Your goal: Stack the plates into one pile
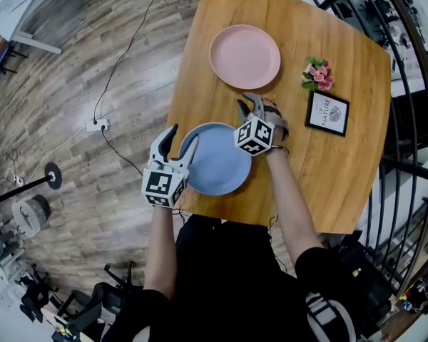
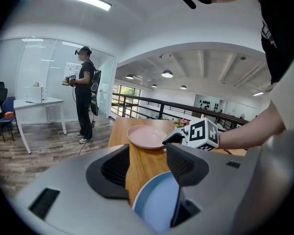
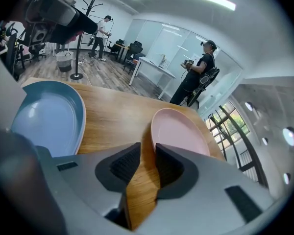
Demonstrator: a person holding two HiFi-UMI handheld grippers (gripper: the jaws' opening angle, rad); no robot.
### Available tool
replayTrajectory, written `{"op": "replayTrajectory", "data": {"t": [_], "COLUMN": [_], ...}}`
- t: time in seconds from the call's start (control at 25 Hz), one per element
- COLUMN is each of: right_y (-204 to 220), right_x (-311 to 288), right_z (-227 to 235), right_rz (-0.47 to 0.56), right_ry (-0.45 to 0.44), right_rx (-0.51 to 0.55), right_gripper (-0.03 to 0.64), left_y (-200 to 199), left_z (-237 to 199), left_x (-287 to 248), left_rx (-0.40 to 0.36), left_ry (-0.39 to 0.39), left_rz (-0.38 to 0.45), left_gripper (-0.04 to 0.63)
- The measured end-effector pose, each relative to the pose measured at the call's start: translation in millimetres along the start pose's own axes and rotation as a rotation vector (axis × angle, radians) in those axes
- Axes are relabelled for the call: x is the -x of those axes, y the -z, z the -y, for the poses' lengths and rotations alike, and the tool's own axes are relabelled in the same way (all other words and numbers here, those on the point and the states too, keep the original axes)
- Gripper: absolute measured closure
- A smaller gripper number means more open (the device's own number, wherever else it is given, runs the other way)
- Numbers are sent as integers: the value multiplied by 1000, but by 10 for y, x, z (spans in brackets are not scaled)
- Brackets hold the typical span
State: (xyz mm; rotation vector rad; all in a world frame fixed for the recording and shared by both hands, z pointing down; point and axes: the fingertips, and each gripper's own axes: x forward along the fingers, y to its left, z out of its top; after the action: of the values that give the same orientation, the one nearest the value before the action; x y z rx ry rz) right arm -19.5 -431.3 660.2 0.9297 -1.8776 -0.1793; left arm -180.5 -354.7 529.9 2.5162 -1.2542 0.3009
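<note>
The left gripper (image 1: 182,137) hangs with jaws wide apart over the blue plate's (image 1: 217,164) near rim, likely lined up to pinch it. The right gripper (image 1: 248,105), jaws narrowly apart and empty, faces the pink plate (image 1: 245,55) just ahead. The 2 plates are still unstacked.

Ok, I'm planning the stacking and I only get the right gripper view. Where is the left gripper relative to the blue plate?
Observer: The left gripper hovers at the left rim of the blue plate, tongs open on either side of the rim, nothing clamped.
Operator: Anything nearby that I can't see?
Observer: Yes, a small flower bunch and a framed card sit to the right of the pink plate, apart from it.
</note>
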Motion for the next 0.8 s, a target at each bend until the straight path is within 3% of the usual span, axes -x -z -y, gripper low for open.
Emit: {"op": "replayTrajectory", "data": {"t": [0.36,0.8], "right_y": [71,99], "right_x": [-336,-672], "right_z": [40,45], "right_rz": [-43,-92], "right_ry": [-25,-24], "right_rx": [-21,62], "right_gripper": [502,506], "left_y": [37,155], "left_z": [-99,-323], "left_x": [-66,-19], "left_rx": [24,36], "left_ry": [20,-9], "left_rz": [-21,-37], "left_gripper": [347,347]}}
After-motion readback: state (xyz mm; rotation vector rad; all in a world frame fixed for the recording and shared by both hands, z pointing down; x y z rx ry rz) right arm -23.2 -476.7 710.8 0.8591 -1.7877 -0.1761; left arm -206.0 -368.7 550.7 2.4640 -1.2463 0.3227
